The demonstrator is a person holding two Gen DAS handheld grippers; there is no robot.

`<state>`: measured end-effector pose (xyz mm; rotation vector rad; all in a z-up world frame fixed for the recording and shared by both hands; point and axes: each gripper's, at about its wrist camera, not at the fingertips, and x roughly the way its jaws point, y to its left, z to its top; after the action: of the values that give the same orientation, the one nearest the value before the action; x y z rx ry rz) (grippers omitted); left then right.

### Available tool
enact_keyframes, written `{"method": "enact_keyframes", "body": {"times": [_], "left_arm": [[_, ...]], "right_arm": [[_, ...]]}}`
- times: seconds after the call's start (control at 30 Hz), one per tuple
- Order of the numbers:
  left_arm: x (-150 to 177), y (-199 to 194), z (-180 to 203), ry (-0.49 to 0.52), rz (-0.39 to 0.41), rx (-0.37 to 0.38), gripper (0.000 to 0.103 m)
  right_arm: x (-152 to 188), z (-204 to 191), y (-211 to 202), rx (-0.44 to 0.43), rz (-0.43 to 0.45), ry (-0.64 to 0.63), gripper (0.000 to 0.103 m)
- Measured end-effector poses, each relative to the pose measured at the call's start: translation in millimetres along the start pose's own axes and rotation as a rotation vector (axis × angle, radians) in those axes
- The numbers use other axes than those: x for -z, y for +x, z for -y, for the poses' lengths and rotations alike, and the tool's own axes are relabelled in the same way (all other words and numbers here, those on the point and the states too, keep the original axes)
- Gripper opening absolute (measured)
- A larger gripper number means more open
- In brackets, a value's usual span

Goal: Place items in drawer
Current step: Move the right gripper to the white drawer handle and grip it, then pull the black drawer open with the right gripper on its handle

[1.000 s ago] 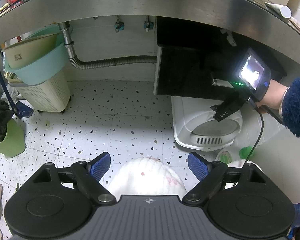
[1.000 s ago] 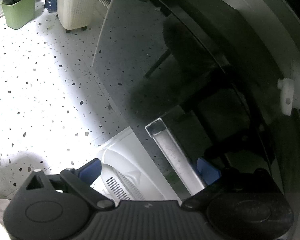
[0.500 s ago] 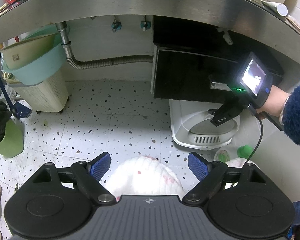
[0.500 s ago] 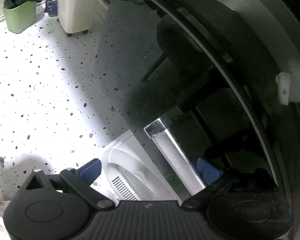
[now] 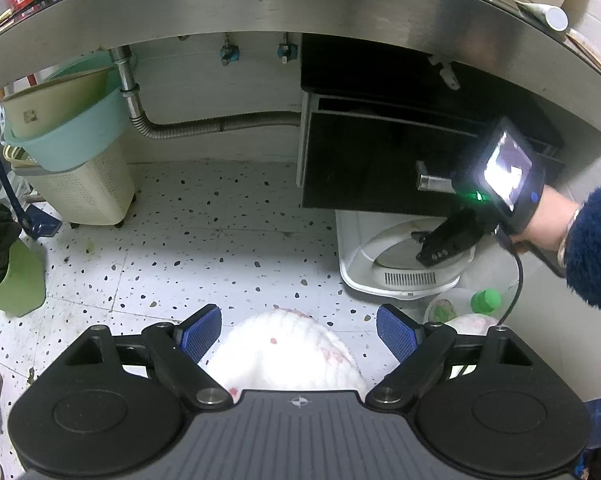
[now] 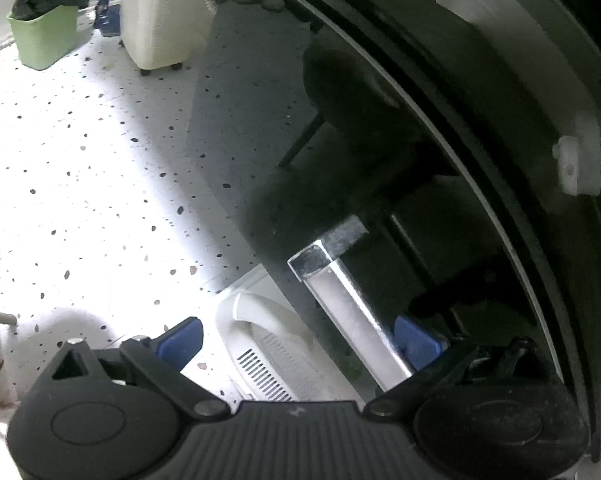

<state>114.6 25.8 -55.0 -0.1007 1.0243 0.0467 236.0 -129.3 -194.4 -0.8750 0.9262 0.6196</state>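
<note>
under a curved steel counter edge (image 5: 260, 20), my right gripper (image 6: 300, 340) reaches toward a black drawer (image 5: 380, 168) that stands pulled partly out of its dark cabinet. its two blue pads are spread wide, and the drawer's silver bar handle (image 6: 352, 312) runs between them, lying just beside the right pad; i cannot tell whether that pad touches it. the glossy drawer front mirrors the speckled floor (image 6: 80, 168).

my left gripper (image 5: 300, 330) hangs lower and further back, its blue pads also spread apart and holding nothing. below it, between the pads, sits a white fluffy thing with pink marks (image 5: 284, 356); i cannot tell what it is.

from the left camera i see my right hand (image 5: 548, 220) in a fuzzy navy sleeve (image 5: 596, 256), gripping the tool with its lit screen at the handle. under the drawer rests a white appliance (image 5: 384, 264), with a green-capped bottle (image 5: 485, 301) near it. to the left stand a cream basket (image 5: 88, 196) carrying teal and beige basins, and a green bin (image 5: 16, 284) with a black bag. a ribbed metal pipe (image 5: 220, 126) runs along the wall.
</note>
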Motion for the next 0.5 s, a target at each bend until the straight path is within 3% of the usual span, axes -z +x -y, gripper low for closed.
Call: {"method": "enact_keyframes", "body": {"times": [0.5], "left_arm": [[6.6, -13.5, -1.2, 0.001, 0.029, 0.005, 0.085]], "right_arm": [[18.1, -26.3, -21.2, -0.016, 0.026, 0.023, 0.103]]}}
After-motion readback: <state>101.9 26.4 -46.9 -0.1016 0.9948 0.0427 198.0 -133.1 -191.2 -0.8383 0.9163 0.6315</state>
